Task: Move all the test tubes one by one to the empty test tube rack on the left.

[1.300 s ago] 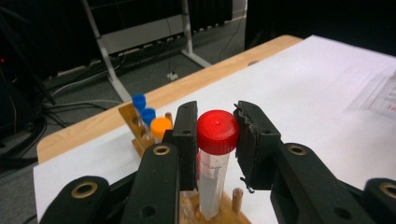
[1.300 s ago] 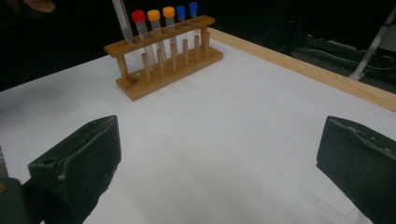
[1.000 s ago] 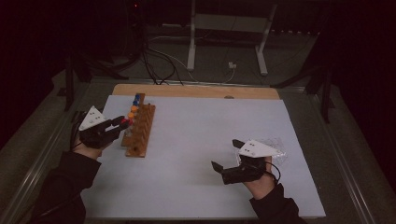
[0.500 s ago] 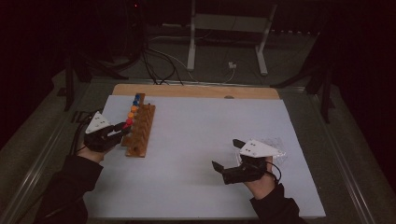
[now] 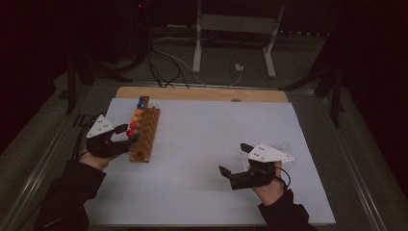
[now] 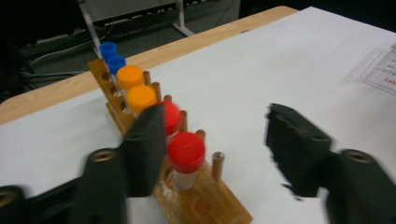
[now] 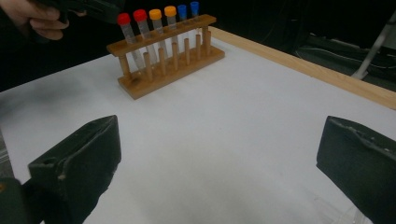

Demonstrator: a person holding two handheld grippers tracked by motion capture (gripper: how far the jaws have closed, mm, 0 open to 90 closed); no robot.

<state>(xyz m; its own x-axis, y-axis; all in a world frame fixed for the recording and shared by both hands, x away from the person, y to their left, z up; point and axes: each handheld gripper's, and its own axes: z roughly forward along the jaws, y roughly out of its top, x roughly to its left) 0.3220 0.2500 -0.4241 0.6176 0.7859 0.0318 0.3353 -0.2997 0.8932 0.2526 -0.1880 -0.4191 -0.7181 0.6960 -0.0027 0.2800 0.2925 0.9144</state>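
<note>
While left tool (image 6: pixel 212 154) gapes | paper label (image 6: pixel 383 70) (blurred) unreadable

The high view looks forward and down from above the person's side of the worktop (image 5: pixel 216 159), with the wooden rack (image 5: pixel 146 135) far off at its left. The left tool's (image 6: pixel 215 140) view sits right at the rack (image 6: pixel 196 196), looking along its row of capped tubes. The right tool's (image 7: pixel 219 163) view looks low across the worktop at the same rack (image 7: pixel 168 60) from well away. All three share the rack.
</note>
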